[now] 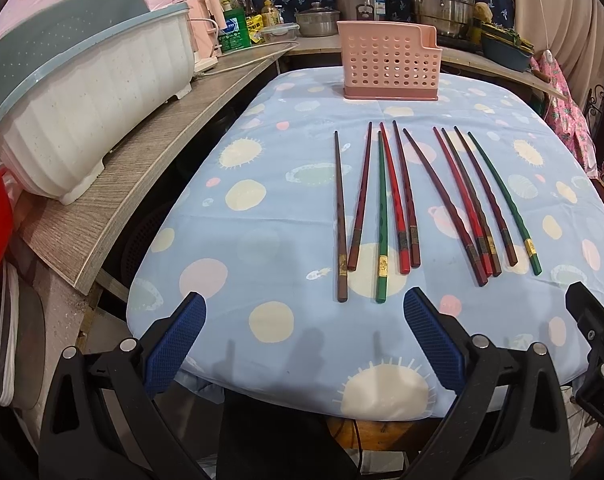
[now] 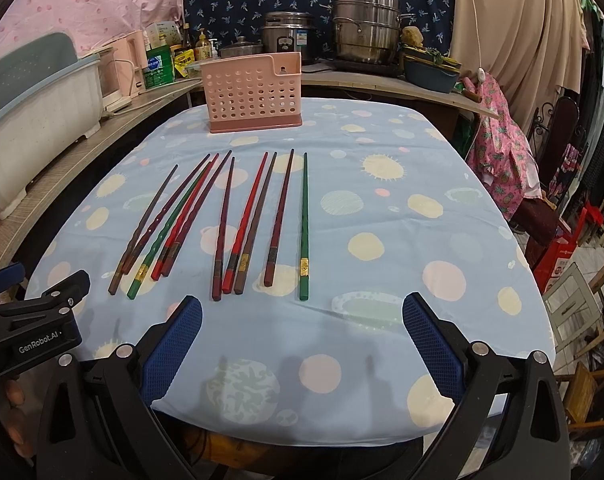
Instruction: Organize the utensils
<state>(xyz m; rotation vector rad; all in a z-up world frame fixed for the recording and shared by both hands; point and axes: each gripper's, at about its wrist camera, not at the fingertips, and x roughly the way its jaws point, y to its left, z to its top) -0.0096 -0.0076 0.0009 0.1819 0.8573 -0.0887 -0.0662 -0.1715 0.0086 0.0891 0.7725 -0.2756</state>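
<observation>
Left gripper (image 1: 304, 312): we hold its jaws wide apart, nothing between them, over the table's near edge.
Right gripper (image 2: 302, 314): our jaws gape just as wide, empty.
Chopsticks (image 1: 382, 216): we count ten flat on the dotted blue tablecloth (image 1: 262, 240), two loose groups of five, tips toward the holder.
Pink perforated utensil holder (image 1: 386, 60): upright at the far edge, apart from the chopsticks.

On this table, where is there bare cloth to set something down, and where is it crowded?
Free: the wide stretch of tablecloth right of the outer green chopstick; the band between the chopstick tips and the pink basket; the near strip before the open left gripper and right gripper. Crowded: the ten chopsticks across the middle, in two groups.
</observation>
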